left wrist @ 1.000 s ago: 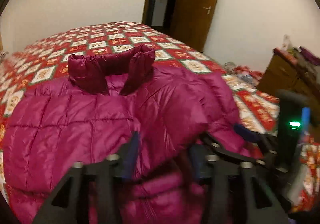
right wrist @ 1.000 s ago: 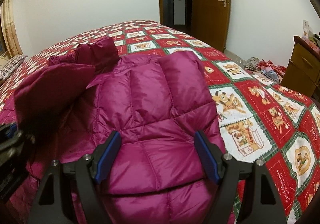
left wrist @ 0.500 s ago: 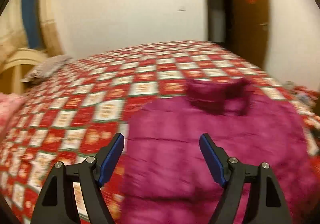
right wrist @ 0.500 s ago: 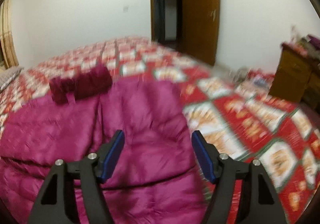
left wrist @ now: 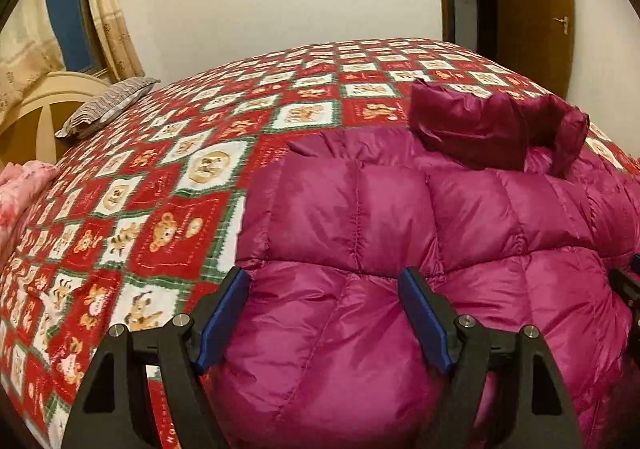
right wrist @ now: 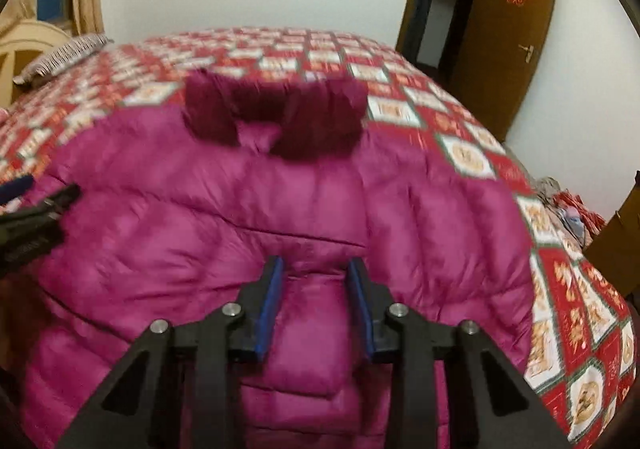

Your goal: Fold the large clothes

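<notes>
The magenta puffer jacket [left wrist: 420, 249] lies spread on the red patterned bedspread [left wrist: 168, 185], filling the lower right of my left view, its darker collar [right wrist: 276, 117] at upper centre in the right view. My left gripper [left wrist: 324, 313] is spread wide over the jacket's left edge. My right gripper [right wrist: 316, 301] is closing with padded fabric between the pads; it's blurry, so I can't tell whether it's pinched.

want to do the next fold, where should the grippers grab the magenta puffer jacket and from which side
Probably by the near hem of the magenta puffer jacket, coming from the near edge of the bed. It lies flat on the red patterned bedspread with its dark collar at the far end. The left gripper stands open over the near left part; the right gripper is closing over a quilted puff, which looks easy to pinch.
</notes>
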`<state>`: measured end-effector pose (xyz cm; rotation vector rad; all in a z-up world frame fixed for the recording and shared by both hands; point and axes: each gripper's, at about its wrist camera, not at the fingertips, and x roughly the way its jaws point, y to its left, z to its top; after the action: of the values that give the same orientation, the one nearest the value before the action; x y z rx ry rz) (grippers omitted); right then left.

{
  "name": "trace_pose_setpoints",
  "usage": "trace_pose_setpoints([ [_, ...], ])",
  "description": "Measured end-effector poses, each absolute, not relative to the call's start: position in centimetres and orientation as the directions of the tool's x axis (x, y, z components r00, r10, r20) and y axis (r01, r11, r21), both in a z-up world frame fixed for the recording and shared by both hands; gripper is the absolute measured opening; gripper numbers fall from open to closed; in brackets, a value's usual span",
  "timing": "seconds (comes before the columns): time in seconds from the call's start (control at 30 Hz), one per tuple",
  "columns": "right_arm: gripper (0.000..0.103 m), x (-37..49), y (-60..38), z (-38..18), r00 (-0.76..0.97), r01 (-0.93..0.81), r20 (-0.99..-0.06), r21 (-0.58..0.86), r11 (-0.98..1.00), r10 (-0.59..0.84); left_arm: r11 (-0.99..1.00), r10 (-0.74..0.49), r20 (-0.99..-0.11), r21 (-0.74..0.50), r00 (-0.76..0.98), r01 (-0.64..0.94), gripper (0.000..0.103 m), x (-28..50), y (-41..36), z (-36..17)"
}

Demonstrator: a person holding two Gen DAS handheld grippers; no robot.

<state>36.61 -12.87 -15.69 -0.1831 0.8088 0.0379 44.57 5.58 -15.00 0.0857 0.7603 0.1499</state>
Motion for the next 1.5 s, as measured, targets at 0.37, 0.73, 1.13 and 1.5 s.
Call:
trace_pose_setpoints([
  [0.37,0.05,36.8,-14.0,-16.3,0.681,-0.065,-0.732,-0.095,0.993,-0.026,0.989,0.137,-0.731,0.068,0.669,-0.128,0.09,45.8,6.6,-16.7],
  [0.73,0.088,39.6,-16.2,-8.4,0.726,-0.012,-0.685,0.088,0.996,0.07,0.965,0.059,-0.666,-0.152,0.744,-0.213,0.091,43.4,9.8,-15.5],
  [1.13,0.022,49.5,-15.1,-12.1,0.563,0.088,-0.825,0.126,0.988,0.055,0.968,0.053,-0.658,-0.15,0.751,-0.2,0.091,43.5,9.7,-15.4],
  [1.5,0.02,46.1,-17.4,-15.4,0.629,0.055,-0.776,0.1,0.993,0.044,0.986,0.004,-0.61,-0.13,0.793,-0.105,0.091,43.8,7.9,-11.1],
])
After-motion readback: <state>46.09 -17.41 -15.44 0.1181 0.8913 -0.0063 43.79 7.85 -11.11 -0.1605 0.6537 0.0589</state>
